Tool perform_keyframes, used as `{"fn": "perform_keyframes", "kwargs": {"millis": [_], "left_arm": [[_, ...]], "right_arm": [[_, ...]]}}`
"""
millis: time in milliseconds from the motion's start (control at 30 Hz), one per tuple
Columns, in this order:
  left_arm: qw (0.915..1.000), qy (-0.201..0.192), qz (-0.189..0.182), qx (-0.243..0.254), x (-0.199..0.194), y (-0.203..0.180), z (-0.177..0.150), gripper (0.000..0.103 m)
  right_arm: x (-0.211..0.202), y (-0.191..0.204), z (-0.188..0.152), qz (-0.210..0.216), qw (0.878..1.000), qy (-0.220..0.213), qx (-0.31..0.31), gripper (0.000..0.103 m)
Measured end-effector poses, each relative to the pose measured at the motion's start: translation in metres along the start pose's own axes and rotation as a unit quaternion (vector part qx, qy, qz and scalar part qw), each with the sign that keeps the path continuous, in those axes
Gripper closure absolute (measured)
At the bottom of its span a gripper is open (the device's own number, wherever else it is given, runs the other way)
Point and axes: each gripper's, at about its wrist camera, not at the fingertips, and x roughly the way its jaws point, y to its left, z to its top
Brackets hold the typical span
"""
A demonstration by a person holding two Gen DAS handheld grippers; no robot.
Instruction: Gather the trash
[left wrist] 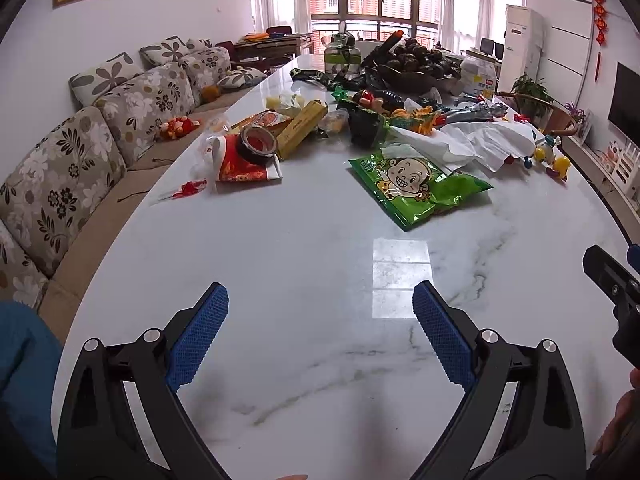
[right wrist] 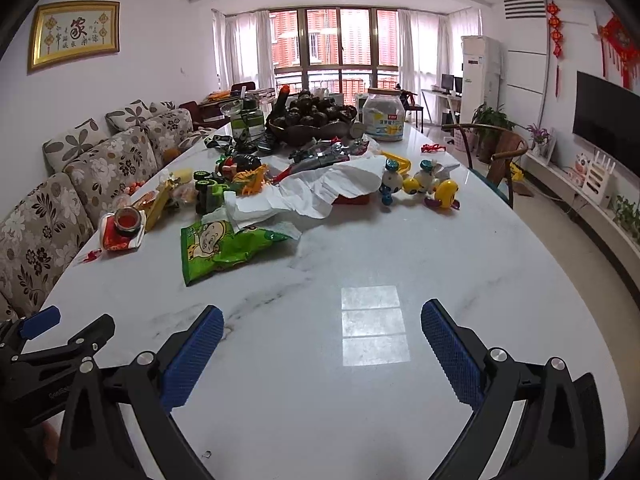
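A crumpled green snack bag (left wrist: pixel 416 188) (right wrist: pixel 218 248) lies flat on the white marble table (left wrist: pixel 320 264) (right wrist: pixel 380 256), nearest to both grippers. Behind it sits crumpled white tissue paper (left wrist: pixel 476 140) (right wrist: pixel 320 192). A red wrapper (left wrist: pixel 244 166) (right wrist: pixel 118 238) with a tape roll (left wrist: pixel 258 142) (right wrist: pixel 128 220) on it lies to the left. My left gripper (left wrist: pixel 320 298) hovers open over bare tabletop short of the bag. My right gripper (right wrist: pixel 322 322) is also open with nothing between its fingers, to the right of the left one.
Toys (right wrist: pixel 424 186), a yellow box (left wrist: pixel 302 128), a dark bowl of round dark items (right wrist: pixel 316 120) and a plastic jar (right wrist: pixel 384 114) crowd the far half of the table. A floral sofa (left wrist: pixel 80 168) runs along the left edge. A wooden chair (right wrist: pixel 500 156) stands at the right.
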Motion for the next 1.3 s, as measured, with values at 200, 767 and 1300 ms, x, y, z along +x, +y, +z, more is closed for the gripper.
{"fn": "perform_keyframes", "kwargs": {"millis": [200, 767, 1300], "left_arm": [[1.0, -0.003, 0.0, -0.003, 0.0001, 0.0012, -0.0011, 0.012], [0.9998, -0.016, 0.005, -0.014, -0.0039, 0.0063, 0.0018, 0.012], [0.9995, -0.027, -0.002, -0.015, -0.0083, 0.0042, 0.0054, 0.012]], "right_arm": [[-0.0007, 0.0033, -0.0018, 0.0, 1.0, 0.002, -0.006, 0.005], [-0.0001, 0.0064, -0.0064, -0.005, 1.0, 0.008, -0.015, 0.005], [-0.0015, 0.0024, -0.0056, -0.003, 1.0, 0.009, -0.008, 0.005]]}}
